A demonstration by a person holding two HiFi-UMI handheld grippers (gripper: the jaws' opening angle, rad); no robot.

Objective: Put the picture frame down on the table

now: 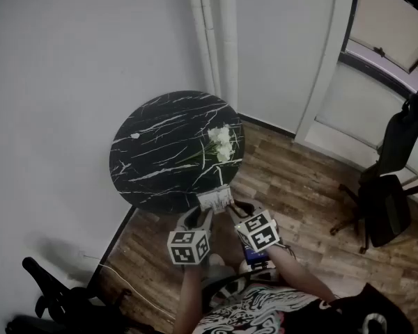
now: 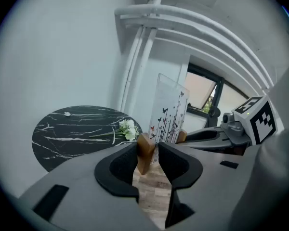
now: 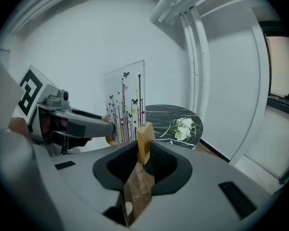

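Note:
The picture frame (image 1: 216, 199) is a clear panel printed with butterflies and stems (image 2: 169, 110) (image 3: 125, 102), with a wooden block at each lower end. It is held upright in the air, just off the near edge of the round black marble table (image 1: 160, 152). My left gripper (image 1: 197, 218) (image 2: 148, 159) is shut on one wooden block (image 2: 145, 153). My right gripper (image 1: 240, 211) (image 3: 145, 157) is shut on the other block (image 3: 144, 139). Each gripper shows in the other's view, clamped at the frame's far end.
White flowers (image 1: 221, 143) (image 2: 127, 128) (image 3: 184, 127) lie on the table's right side. White pipes (image 1: 212, 33) run up the wall behind it. A black office chair (image 1: 389, 186) stands on the wooden floor at right. A dark object (image 1: 56, 298) lies at bottom left.

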